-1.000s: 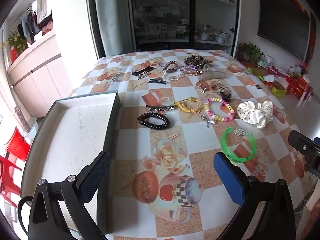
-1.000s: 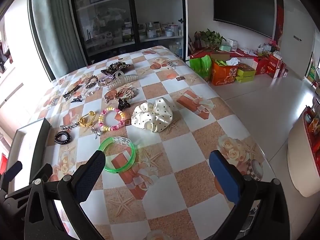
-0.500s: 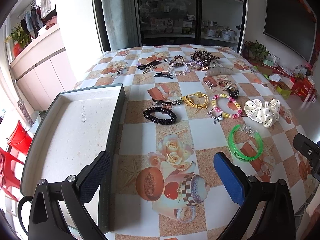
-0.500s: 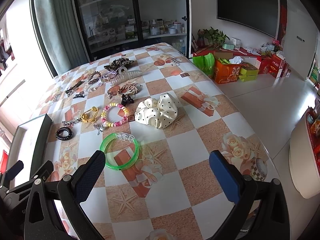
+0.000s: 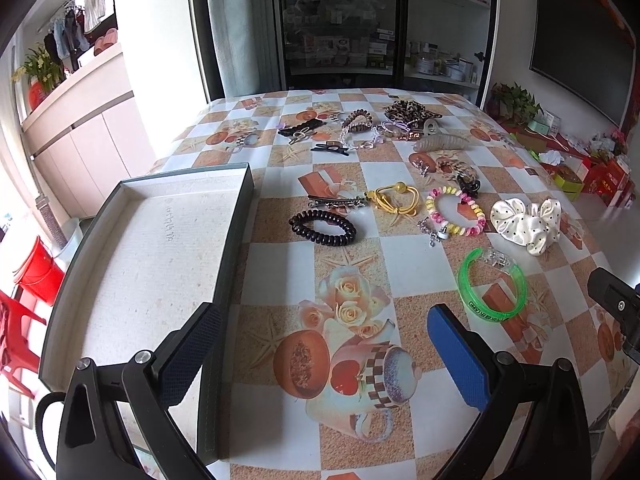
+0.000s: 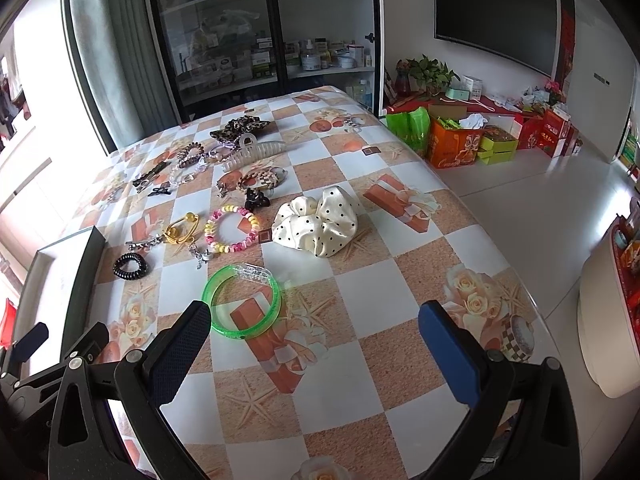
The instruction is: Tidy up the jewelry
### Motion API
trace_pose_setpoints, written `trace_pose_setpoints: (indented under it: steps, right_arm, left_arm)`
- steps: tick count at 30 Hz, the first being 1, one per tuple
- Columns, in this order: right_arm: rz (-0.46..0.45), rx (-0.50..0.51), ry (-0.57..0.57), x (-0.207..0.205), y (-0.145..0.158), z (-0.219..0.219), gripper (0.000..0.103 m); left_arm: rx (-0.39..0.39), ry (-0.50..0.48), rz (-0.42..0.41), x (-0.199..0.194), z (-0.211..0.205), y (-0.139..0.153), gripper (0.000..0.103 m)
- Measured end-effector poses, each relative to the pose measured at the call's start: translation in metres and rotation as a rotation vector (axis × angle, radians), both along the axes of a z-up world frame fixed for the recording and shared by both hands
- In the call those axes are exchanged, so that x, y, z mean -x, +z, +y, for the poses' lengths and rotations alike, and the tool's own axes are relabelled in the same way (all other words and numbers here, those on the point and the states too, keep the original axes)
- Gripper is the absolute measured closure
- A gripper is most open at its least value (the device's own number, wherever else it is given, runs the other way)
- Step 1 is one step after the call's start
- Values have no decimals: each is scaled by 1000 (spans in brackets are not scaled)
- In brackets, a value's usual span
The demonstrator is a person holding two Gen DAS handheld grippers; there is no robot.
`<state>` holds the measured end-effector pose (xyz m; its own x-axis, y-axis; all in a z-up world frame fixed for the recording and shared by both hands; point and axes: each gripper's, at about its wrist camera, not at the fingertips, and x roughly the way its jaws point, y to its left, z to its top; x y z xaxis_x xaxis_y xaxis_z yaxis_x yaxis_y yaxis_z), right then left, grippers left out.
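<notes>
Jewelry lay scattered on the checkered table (image 5: 404, 256). Only the left view showed the whole shallow grey tray (image 5: 132, 248), empty beside the left tool (image 5: 320, 348); the right view caught just its edge. Both tools hung spread and held nothing. The translucent green bangle (image 6: 242, 300) lay just ahead of the right tool (image 6: 316, 344), near its left finger, flat beyond a black coil tie (image 5: 322, 228).

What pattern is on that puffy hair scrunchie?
Cream scrunchie with small black polka dots; the right wrist view shows it best.
</notes>
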<state>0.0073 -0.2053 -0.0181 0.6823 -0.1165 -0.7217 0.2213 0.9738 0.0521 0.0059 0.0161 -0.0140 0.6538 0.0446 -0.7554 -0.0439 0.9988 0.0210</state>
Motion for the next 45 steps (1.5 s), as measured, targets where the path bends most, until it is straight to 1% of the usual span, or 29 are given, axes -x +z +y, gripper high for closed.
trace_pose_setpoints:
  steps: [20, 45]
  right_arm:
    - [1, 0, 2, 0, -1, 1, 0]
    - [4, 3, 4, 1, -2, 3, 0]
  left_arm:
    - [3, 16, 18, 0, 6, -5, 0]
    - [4, 19, 17, 0, 6, -6, 0]
